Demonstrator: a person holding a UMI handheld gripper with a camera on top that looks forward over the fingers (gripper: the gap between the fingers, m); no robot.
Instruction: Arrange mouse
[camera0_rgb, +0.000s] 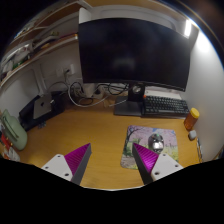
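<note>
Gripper view: we see the gripper held above a wooden desk, its two fingers spread well apart with nothing between them. The left pad hangs over bare desk; the right pad overlaps the near part of a patterned mouse pad. The mouse rests on that mouse pad, just beyond the right finger and to its right, not between the fingers. Farther off stand a large dark monitor and, to its right, a keyboard. An orange object sits at the right, near the mouse pad. Cables trail at the far left of the monitor base.

We judge the grasp not yet begun. Risks from here: the gripper is offset left of the mouse, so a straight descent would let the right finger strike or push the mouse instead of straddling it. A shallow closure on the rounded shell could let it slip. A wide swing to the right could knock the orange object.
</note>
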